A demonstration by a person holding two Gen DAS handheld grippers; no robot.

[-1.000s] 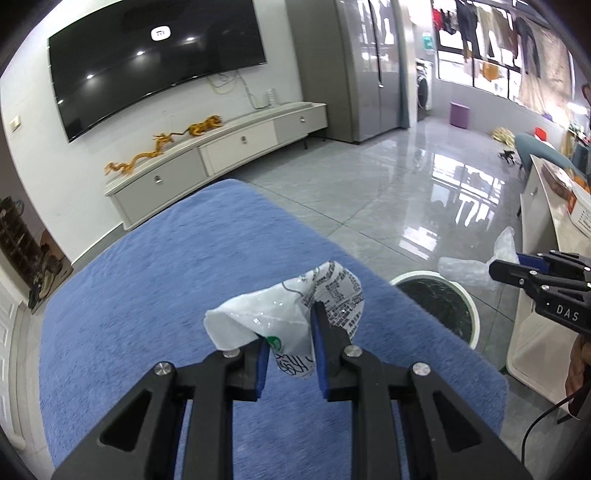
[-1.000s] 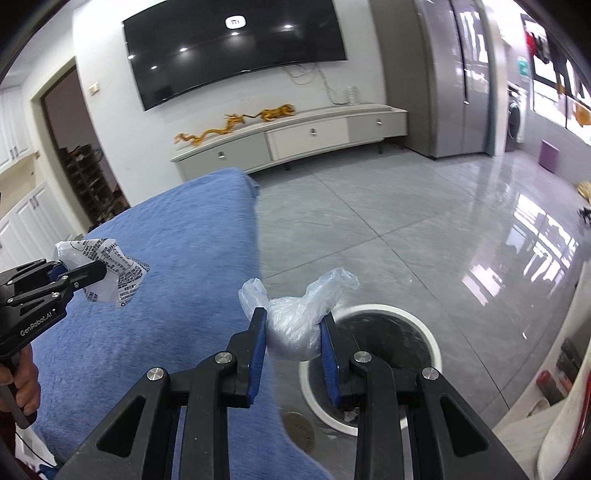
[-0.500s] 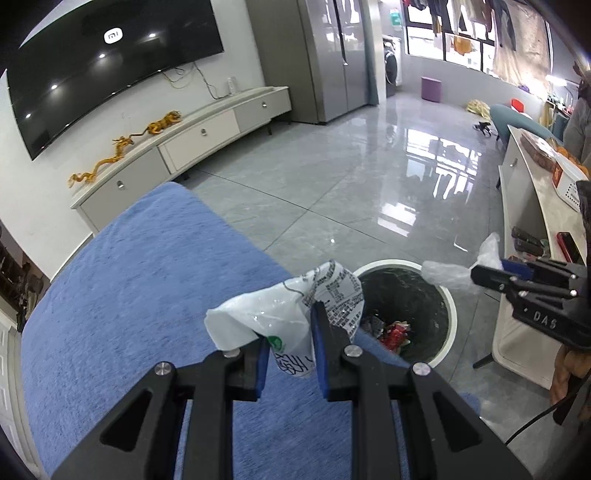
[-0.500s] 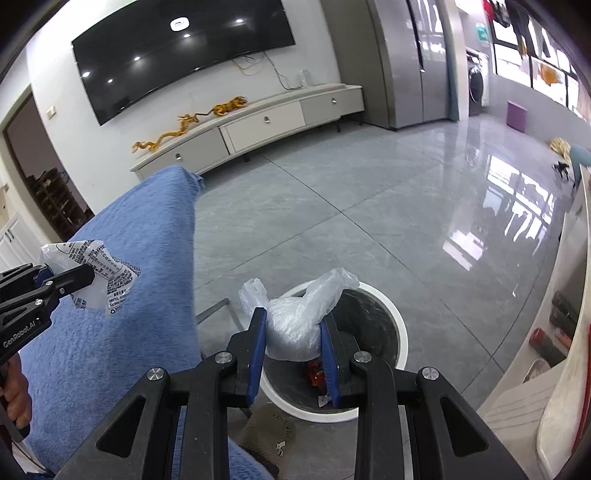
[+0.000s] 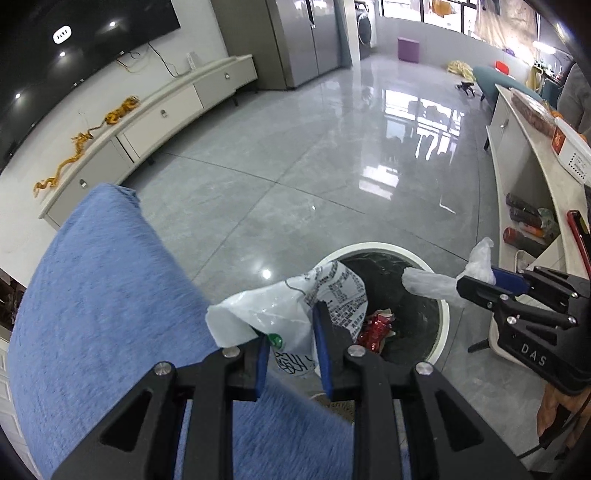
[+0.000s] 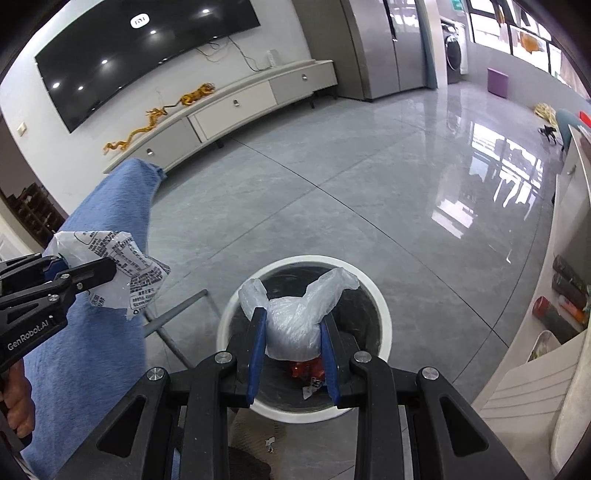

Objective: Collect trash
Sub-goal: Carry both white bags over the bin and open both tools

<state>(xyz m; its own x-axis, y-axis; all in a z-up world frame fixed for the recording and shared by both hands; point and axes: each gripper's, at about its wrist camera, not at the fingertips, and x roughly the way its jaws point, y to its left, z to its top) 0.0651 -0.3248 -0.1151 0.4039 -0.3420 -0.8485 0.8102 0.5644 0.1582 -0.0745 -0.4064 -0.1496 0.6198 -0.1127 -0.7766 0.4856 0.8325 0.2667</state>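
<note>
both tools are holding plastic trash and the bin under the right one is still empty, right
Not quite. The bin already holds rubbish, including a red wrapper; the right wrist view shows it. The left tool grips a printed wrapper, the right tool a clear bag.

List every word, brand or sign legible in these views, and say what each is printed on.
"DAS": on the body of the right gripper, seen from the left wrist.
"GenRobot.AI": on the body of the left gripper, seen from the right wrist.
Dense print on the printed wrapper: too small to read.
White logo on the TV: too blurred to read.
</note>
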